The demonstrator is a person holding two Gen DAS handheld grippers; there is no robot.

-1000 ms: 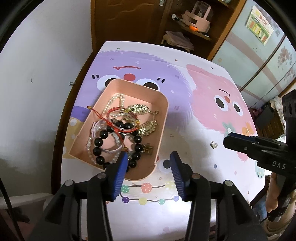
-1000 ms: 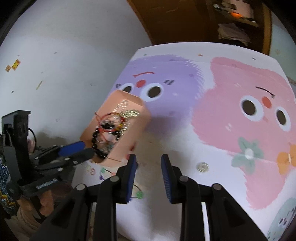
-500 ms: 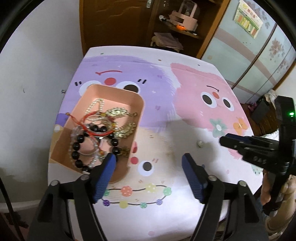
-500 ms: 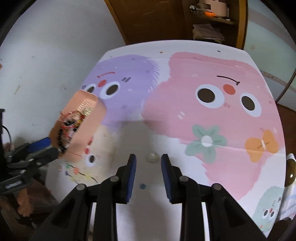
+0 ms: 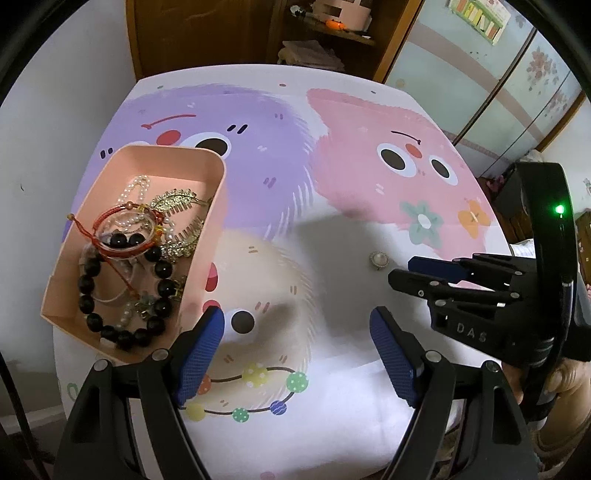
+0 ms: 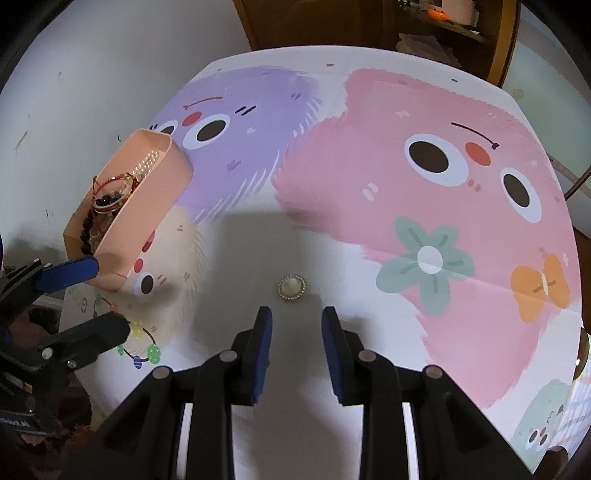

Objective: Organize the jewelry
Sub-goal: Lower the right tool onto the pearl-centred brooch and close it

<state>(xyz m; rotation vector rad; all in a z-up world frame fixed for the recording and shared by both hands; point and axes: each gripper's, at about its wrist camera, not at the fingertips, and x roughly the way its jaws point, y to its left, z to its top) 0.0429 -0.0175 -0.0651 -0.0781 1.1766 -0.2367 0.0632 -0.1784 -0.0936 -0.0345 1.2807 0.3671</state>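
Observation:
A pink tray [image 5: 212, 206] at the table's left holds a black bead bracelet [image 5: 122, 295], a red cord bracelet, pearl strands and gold leaf pieces; it also shows in the right wrist view [image 6: 147, 206]. A round pearl brooch [image 5: 379, 260] lies alone on the tablecloth, also seen in the right wrist view [image 6: 292, 288]. My right gripper [image 6: 295, 317] is open and empty, just short of the brooch, which sits in line with the gap. My left gripper [image 5: 295, 332] is wide open and empty, over the table to the right of the tray.
The table wears a cartoon cloth [image 5: 354, 158] in purple and pink. A white wall runs along the left edge. A wooden cabinet [image 5: 321, 33] stands beyond the far edge. The right gripper's body [image 5: 480, 295] shows at the right of the left wrist view.
The left gripper has pulled back from the tray and opened wider. The right gripper has swung right and forward, bringing the brooch close in front of its fingers.

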